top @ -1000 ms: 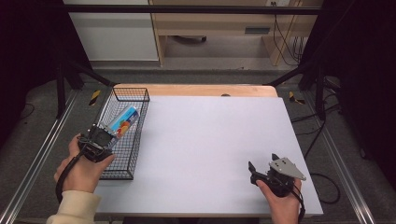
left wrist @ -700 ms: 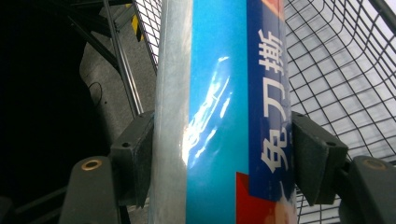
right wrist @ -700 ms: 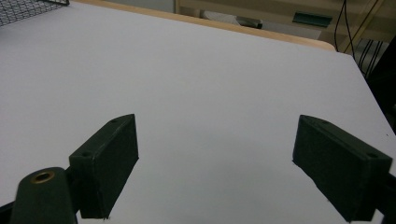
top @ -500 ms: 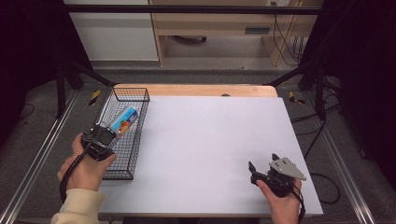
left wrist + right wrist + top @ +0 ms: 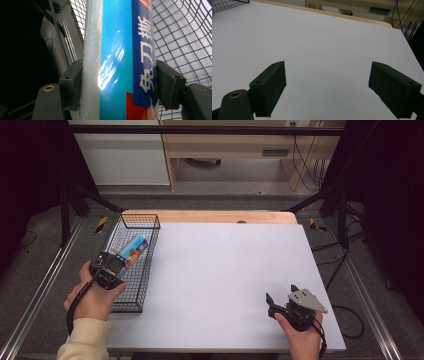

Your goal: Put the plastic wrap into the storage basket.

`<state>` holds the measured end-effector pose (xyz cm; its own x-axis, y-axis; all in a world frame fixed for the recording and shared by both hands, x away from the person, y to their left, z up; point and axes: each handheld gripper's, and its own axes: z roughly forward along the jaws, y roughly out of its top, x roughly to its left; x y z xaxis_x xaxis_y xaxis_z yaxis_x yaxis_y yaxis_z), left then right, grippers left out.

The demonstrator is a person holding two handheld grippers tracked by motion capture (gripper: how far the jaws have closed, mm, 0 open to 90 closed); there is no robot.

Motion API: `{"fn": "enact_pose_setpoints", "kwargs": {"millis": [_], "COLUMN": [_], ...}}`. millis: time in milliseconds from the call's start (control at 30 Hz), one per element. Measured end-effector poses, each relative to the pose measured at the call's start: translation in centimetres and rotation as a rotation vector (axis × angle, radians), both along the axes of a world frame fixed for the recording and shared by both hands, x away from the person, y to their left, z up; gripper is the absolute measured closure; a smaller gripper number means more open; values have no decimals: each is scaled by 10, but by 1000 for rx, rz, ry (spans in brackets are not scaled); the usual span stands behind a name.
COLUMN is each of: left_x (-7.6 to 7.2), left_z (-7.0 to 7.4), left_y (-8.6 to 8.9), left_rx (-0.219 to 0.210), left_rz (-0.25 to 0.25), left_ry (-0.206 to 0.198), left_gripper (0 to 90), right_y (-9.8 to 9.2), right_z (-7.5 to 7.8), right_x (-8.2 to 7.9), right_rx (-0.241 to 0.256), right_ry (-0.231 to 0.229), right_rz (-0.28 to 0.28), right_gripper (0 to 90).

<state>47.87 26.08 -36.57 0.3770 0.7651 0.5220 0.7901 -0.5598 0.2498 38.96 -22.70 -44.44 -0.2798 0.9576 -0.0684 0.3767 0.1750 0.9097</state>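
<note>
Left gripper (image 5: 116, 265): at the left edge of the table, over the near half of the basket, held in the person's left hand (image 5: 95, 296); in the left gripper view (image 5: 117, 82) its jaws are closed on the box, one pad pressed to each long side.
Box (image 5: 117, 50): long and narrow, blue with a silver strip, a red patch and white printed characters; in the high view (image 5: 134, 248) it lies inside the basket, slanting from the gripper toward the far right.
Basket (image 5: 141, 215): black wire, oblong, standing along the left edge of the table, long side running near to far; its mesh (image 5: 180, 40) shows behind the box in the left gripper view.
Right gripper (image 5: 282, 301): at the near right of the table, held in the right hand (image 5: 300, 337), grey three-cornered plate on top; in the right gripper view (image 5: 327, 87) its jaws stand wide apart with nothing between them but bare tabletop.
Table (image 5: 225, 270): white top with a wooden strip along the far edge; well apart from the right gripper, a corner of the basket (image 5: 229, 3) shows at the far left.
Surroundings: grey floor, metal rails at the left and right, wooden furniture and hanging cables beyond the far edge.
</note>
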Motion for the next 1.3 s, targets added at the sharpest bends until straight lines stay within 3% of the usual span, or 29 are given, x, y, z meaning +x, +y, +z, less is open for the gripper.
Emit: {"fn": "enact_pose_setpoints", "kwargs": {"millis": [600,1300], "left_x": [10,12], "left_z": [-14,-17], "left_y": [1,1], "left_rx": [17,29], "left_rz": [18,13], "left_ry": [88,119], "left_gripper": [321,320], "right_y": [1,2], "right_z": [-1,-1], "right_x": [1,1], "right_rx": [-4,1], "right_ry": [6,7], "right_rz": [6,7], "right_gripper": [146,146]}}
